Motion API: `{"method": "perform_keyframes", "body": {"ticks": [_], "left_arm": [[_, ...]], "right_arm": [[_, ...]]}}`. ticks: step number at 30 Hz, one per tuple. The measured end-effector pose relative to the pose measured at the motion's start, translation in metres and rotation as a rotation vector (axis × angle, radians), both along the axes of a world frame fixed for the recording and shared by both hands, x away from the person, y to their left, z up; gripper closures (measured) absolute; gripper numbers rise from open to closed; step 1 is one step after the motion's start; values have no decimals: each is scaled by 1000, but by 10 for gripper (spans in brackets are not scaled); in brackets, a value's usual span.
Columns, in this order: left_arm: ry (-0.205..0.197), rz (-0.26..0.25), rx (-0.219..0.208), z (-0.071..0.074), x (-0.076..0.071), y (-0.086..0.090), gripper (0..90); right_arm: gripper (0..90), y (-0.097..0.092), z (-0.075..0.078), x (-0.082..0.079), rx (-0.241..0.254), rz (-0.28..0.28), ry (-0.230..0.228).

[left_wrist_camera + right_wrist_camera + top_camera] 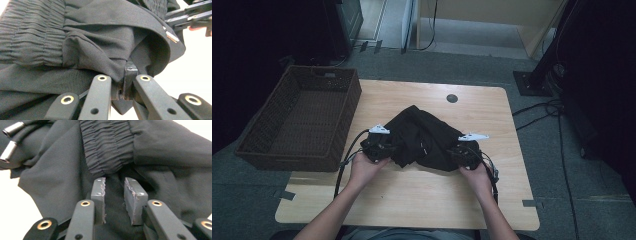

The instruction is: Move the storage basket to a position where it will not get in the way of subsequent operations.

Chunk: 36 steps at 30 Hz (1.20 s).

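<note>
The black shorts (422, 137) lie bunched in the middle of the tabletop (412, 200); the left gripper (124, 82) pinches a fold tight; the right gripper (115, 195) is apart around the cloth, so close it firmly before lifting evenly.

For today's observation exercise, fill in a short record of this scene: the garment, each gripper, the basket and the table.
garment: black garment, crumpled at the table's middle, elastic waistband showing
left gripper: shut on a fold of the fabric
right gripper: jaws slightly apart, fabric between them, below the waistband; pads not clearly pressing
basket: dark wicker basket, at the table's left edge, nothing seen inside
table: light wooden table, round dark cap near its far edge
</note>
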<state>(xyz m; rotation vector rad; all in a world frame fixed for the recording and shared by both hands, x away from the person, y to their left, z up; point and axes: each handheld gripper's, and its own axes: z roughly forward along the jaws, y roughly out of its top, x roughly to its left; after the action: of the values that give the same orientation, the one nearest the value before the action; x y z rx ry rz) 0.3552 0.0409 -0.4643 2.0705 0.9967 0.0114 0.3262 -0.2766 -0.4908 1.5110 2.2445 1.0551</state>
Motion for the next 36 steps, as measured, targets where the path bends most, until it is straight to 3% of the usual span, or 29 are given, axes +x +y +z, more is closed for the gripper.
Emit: {"method": "perform_keyframes", "body": {"ticks": [5,8,12,17,21,24,28,30,33,36], "left_arm": [[-22,-15,-31,35,16,-3,874],[-29,-18,-19,54,35,-7,873],[-19,15,-5,67,62,-6,873],[14,73,83,59,93,-5,870],[44,134,136,45,113,-1,862],[77,169,116,35,120,5,823],[76,171,73,33,117,9,662],[74,163,53,35,115,10,631],[81,143,29,39,111,9,605],[73,130,34,39,108,7,597]], "right_arm": [[735,4,13,10,0,16,-29],[758,3,23,22,-9,9,-38],[771,-3,32,45,-51,-24,-58],[777,-16,32,72,-48,-75,-52],[722,-23,29,86,-107,-125,-78],[708,-27,32,88,-72,-145,-80],[757,-23,40,79,-10,-109,-86],[788,-18,40,76,5,-78,-73],[789,-9,30,78,-3,-55,-56],[792,-1,13,87,-58,-44,-35]]}}
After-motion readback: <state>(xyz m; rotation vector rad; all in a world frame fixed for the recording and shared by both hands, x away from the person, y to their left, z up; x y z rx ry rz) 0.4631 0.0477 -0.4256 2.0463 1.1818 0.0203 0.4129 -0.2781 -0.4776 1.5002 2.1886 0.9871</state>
